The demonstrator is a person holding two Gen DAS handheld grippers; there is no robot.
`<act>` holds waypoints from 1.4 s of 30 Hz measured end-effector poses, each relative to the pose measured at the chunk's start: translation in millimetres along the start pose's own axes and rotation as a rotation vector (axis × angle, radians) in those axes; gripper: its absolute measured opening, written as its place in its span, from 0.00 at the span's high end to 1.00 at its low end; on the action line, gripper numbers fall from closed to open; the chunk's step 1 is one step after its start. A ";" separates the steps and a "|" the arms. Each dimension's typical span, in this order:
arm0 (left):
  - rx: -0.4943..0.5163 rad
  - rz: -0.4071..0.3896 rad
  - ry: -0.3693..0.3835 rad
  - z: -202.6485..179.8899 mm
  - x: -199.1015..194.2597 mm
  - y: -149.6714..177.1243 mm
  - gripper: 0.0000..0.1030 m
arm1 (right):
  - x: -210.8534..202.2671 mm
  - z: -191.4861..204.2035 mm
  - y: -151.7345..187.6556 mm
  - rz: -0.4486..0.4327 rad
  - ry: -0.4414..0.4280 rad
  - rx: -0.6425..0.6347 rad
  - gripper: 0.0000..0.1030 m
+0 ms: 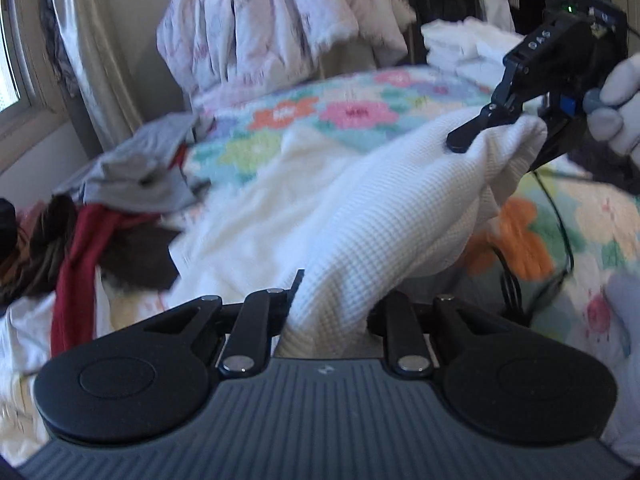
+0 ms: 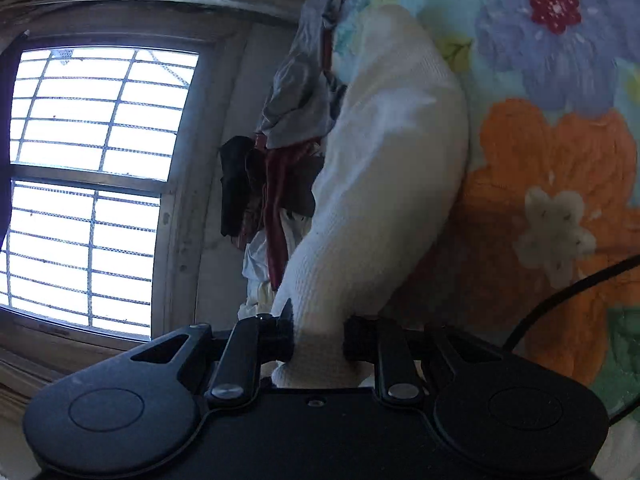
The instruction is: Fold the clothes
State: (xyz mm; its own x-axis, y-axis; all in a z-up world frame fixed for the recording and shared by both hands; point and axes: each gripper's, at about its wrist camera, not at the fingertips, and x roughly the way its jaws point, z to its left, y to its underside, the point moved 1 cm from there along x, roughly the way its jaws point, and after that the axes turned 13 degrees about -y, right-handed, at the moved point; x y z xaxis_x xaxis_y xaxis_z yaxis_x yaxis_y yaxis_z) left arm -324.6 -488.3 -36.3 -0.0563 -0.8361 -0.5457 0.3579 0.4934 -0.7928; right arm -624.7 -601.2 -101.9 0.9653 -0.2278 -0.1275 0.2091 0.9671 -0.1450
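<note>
The left gripper point(image 1: 330, 304) is pinching one end of a white waffle-knit garment point(image 1: 384, 216), its two black fingers closing on the cloth from either side so that the fabric is bunching up between them and spilling forward. The right gripper point(image 1: 500, 132), seen across from it in the left wrist view, is clamping the other end of the same garment, with one dark fingertip point(image 1: 464, 138) lying over the top of the fold and the cloth bulging around it; a gloved hand point(image 1: 618, 108) is wrapping the handle behind. In the right wrist view the right gripper point(image 2: 318, 340) is likewise squeezing a thick roll of the white garment point(image 2: 384, 184), which is stretching away from the fingers in a long band. Between the two grips the garment is hanging slightly raised over a floral quilt point(image 1: 360, 96) patterned with orange, pink and green flowers, while more white fabric is lying on the quilt beneath it. Farther out, a heap of grey, red and dark brown clothes point(image 1: 112, 204) is sitting near the quilt's edge, a stack of folded white items point(image 1: 460, 48) is resting at the far side, and a pale patterned blanket point(image 1: 272, 16) is draping behind. A black cable point(image 2: 560, 296) is crossing the quilt, and a barred window point(image 2: 92, 184) is glowing brightly to the side.
</note>
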 end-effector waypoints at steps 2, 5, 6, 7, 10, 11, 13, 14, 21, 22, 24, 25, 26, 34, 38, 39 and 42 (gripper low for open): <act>-0.031 -0.019 0.004 11.6 4.2 -9.0 0.78 | 0.2 13.0 -8.9 -0.013 -0.012 -0.020 0.77; -0.050 -0.026 -0.027 24.7 11.0 -16.1 0.60 | 0.6 25.1 -24.9 -0.030 -0.025 -0.014 0.77; -0.046 -0.027 -0.032 26.5 14.6 -17.7 0.60 | 2.5 26.8 -30.9 -0.039 -0.031 0.002 0.77; -0.036 -0.025 -0.024 28.2 19.1 -20.4 0.60 | 3.7 24.4 -35.8 -0.047 -0.037 0.029 0.77; 0.012 -0.032 -0.015 35.8 36.9 -38.0 0.60 | 8.8 14.7 -52.6 -0.087 -0.051 0.142 0.77; 0.015 -0.038 -0.009 41.4 43.8 -45.4 0.60 | 11.6 11.3 -59.1 -0.103 -0.053 0.182 0.77; -0.034 -0.032 0.023 59.5 61.7 -59.4 0.58 | 20.8 12.4 -76.2 -0.125 -0.037 0.234 0.77; -0.070 -0.024 0.043 69.6 72.4 -65.9 0.58 | 22.9 15.7 -85.0 -0.125 -0.025 0.235 0.76; -0.210 0.048 0.098 100.9 148.5 -74.2 0.53 | 41.6 18.9 -141.4 -0.108 0.059 0.244 0.76; -0.213 0.061 0.091 100.9 158.2 -72.9 0.51 | 42.5 13.9 -145.4 -0.111 0.067 0.259 0.76; -0.232 0.083 0.086 101.1 169.7 -68.3 0.51 | 44.4 4.0 -153.3 -0.118 0.081 0.288 0.76; -0.244 0.090 0.087 101.9 174.4 -65.9 0.51 | 45.0 -0.9 -157.0 -0.121 0.088 0.301 0.76; -0.255 0.094 0.094 103.3 178.0 -64.0 0.51 | 44.5 -5.2 -159.0 -0.123 0.092 0.310 0.76; -0.354 0.135 0.126 108.4 206.4 -48.0 0.48 | 50.9 -27.0 -173.8 -0.118 0.061 0.380 0.70; -0.370 0.147 0.126 109.5 211.1 -43.8 0.48 | 47.4 -21.6 -175.5 -0.098 0.038 0.347 0.55; -0.375 0.148 0.128 110.6 210.9 -43.4 0.48 | 45.8 -15.6 -173.3 -0.105 0.038 0.315 0.53; -0.353 0.137 0.112 111.5 209.1 -45.8 0.49 | 43.4 5.8 -169.0 -0.101 0.030 0.175 0.47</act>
State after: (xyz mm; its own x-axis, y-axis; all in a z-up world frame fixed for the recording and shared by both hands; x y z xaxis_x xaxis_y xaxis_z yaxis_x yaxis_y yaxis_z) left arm -248.9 -712.5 -83.8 -0.1386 -0.7350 -0.6637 0.0281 0.6670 -0.7445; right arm -617.2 -773.8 -77.2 0.9335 -0.3256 -0.1504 0.3312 0.9435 0.0133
